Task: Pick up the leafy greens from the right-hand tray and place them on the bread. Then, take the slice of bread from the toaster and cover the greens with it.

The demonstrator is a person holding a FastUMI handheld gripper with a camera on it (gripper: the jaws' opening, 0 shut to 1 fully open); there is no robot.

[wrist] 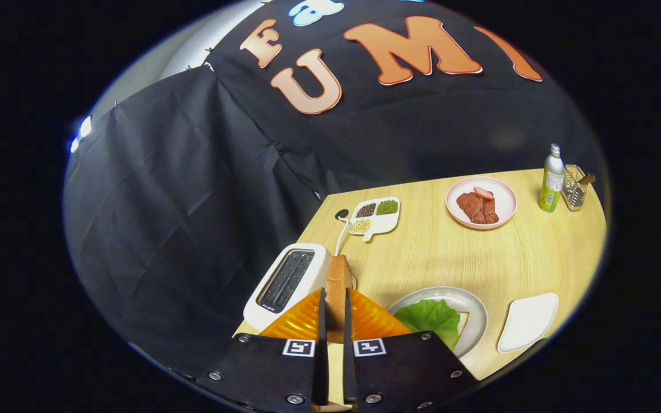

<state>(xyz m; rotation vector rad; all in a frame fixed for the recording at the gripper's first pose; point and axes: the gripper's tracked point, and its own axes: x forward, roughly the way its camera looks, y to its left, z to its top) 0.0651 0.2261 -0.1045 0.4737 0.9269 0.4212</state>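
Gripper [333,307]: raised above the table's near corner, fingers closed narrow on an upright slice of bread [336,281], one finger pressing each flat face. The slice's lower part is hidden between the fingers.

Toaster [288,281]: white, just left of the held slice, at the table's left edge; slots dark, contents cannot be made out.

Grey plate [471,310]: right of the fingers, carrying the leafy greens [429,319] laid over a second bread slice [462,322], of which only a corner shows.

White tray [528,321]: beside the plate, near the table's right edge.

Table [479,258]: open wood between the plate and the far items. These are a sectioned dish [377,217], a pink plate of meat [481,202], a bottle [551,179] and a wire holder [575,188].
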